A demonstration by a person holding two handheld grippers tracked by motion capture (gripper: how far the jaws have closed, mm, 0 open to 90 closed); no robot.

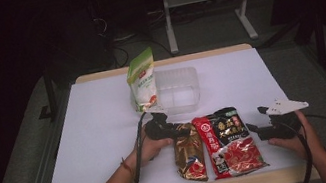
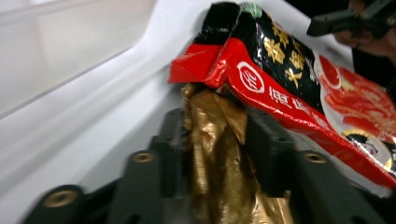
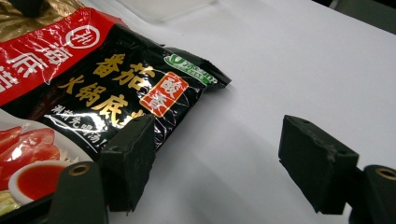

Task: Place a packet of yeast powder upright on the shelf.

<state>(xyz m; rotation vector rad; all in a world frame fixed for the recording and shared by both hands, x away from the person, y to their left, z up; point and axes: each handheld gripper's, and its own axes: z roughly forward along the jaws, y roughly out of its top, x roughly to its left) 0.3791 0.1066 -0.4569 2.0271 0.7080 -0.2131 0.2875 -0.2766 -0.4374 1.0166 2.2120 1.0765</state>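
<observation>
A crumpled gold packet [image 1: 190, 154] lies near the table's front edge, touching the left side of a red and black sauce packet [image 1: 228, 143]. My left gripper [image 1: 177, 130] sits at the gold packet's far end. In the left gripper view its jaws [image 2: 217, 149] press on both sides of the gold packet [image 2: 219, 140], just under the red packet's corner [image 2: 261, 70]. My right gripper [image 1: 256, 119] hovers just right of the red packet. Its jaws [image 3: 224, 163] stand open over bare table, and the left fingertip [image 3: 130, 154] overlaps the red packet's edge [image 3: 116, 79].
A green and white pouch [image 1: 142, 80] stands upright against a clear plastic tub [image 1: 180, 90] at the middle back of the white table [image 1: 97, 133]. Table legs and cables lie on the dark floor behind.
</observation>
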